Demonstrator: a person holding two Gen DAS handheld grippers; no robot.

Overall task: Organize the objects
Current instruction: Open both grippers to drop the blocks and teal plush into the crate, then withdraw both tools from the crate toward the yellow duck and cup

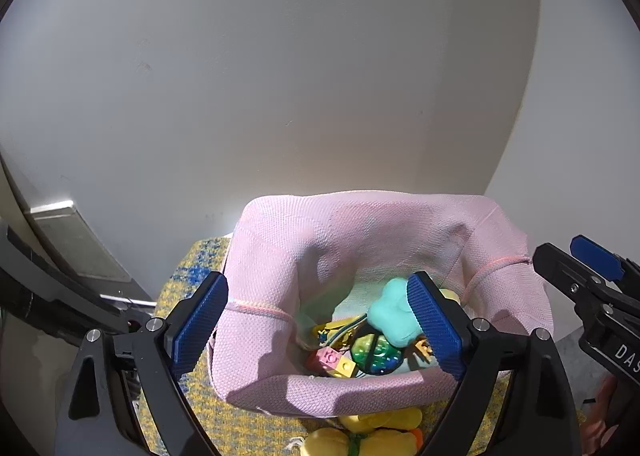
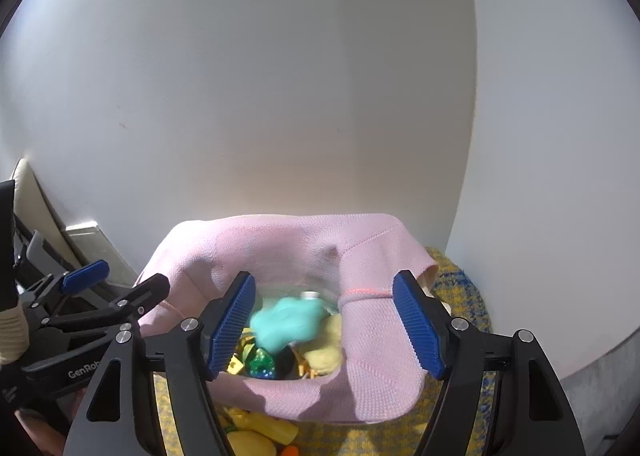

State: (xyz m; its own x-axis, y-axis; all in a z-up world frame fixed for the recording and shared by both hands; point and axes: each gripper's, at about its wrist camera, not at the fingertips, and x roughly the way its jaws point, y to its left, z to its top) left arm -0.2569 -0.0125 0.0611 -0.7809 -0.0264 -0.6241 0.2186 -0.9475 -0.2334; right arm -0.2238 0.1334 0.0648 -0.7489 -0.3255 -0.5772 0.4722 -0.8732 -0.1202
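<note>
A pink fabric basket [image 1: 276, 276] stands on a yellow and blue rug [image 1: 196, 268] by a white wall. Inside lie a teal soft toy [image 1: 390, 316], a rainbow pop toy [image 1: 376, 354], pink and yellow bricks [image 1: 336, 362] and other small toys. My left gripper [image 1: 320, 320] is open, straddling the basket's left wall, holding nothing. My right gripper [image 2: 324, 324] is open over the basket [image 2: 380, 336]; the teal toy [image 2: 286, 322] appears blurred between its fingers, touching neither pad. The right gripper also shows in the left wrist view [image 1: 576, 264].
Yellow plush toys [image 1: 360, 436] and an orange piece lie on the rug in front of the basket, also in the right wrist view [image 2: 260, 432]. A metal-framed dark fixture [image 1: 68, 240] stands at the left against the wall. The left gripper shows in the right wrist view [image 2: 116, 280].
</note>
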